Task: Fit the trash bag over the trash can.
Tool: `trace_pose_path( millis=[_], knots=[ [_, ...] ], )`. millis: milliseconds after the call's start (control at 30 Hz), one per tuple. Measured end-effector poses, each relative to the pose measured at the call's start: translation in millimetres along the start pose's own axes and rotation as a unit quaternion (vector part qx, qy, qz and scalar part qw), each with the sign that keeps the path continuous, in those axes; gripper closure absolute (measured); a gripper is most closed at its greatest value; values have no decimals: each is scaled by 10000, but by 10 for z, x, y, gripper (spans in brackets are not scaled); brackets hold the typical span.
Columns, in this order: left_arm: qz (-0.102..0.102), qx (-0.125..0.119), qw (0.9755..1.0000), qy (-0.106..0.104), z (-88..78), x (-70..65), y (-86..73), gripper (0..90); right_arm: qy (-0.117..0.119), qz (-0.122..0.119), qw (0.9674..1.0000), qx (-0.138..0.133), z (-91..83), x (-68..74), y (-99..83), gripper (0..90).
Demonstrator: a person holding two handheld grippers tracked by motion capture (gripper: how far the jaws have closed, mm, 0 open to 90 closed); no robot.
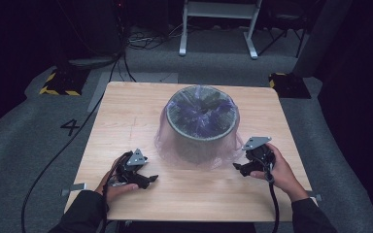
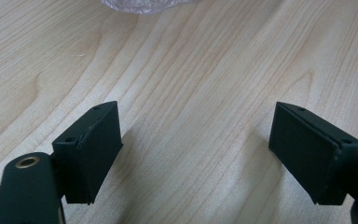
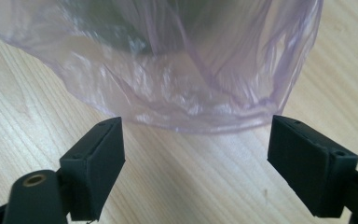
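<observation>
— Where does the bin [image 1: 201, 124] stand?

— Upright mid-desk, nearer the far edge, a purple liner bag [image 1: 172, 145] draped down its outside to the wood.

— Which hand is closer?

— The right gripper [image 3: 193, 163]: its jaws gape with nothing between them, and the bag's hem lies just ahead of the fingers. The left gripper [image 2: 196, 154], equally wide and empty, sits near the front-left corner, farther from the bag.

— Any writing?

— None on the bin; a "4" [image 1: 70, 127] marks the floor.
</observation>
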State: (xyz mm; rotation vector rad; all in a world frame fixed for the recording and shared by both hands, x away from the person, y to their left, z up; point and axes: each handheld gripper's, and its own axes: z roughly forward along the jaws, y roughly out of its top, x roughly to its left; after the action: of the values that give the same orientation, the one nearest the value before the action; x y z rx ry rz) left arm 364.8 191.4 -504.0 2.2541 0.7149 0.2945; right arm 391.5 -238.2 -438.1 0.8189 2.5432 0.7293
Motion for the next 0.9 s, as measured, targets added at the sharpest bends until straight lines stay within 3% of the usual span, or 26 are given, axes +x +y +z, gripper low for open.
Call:
trace_pose_path(
  millis=[567, 900],
  knots=[
    [1, -1, 10000, 0, 0, 0, 0, 165, 77, 298, 9994, 175, 170, 47, -348, 188],
    [1, -1, 10000, 1, 0, 0, 0, 165, 67, 491, 9988, 11, 183, 60, -526, 195]
  ],
)
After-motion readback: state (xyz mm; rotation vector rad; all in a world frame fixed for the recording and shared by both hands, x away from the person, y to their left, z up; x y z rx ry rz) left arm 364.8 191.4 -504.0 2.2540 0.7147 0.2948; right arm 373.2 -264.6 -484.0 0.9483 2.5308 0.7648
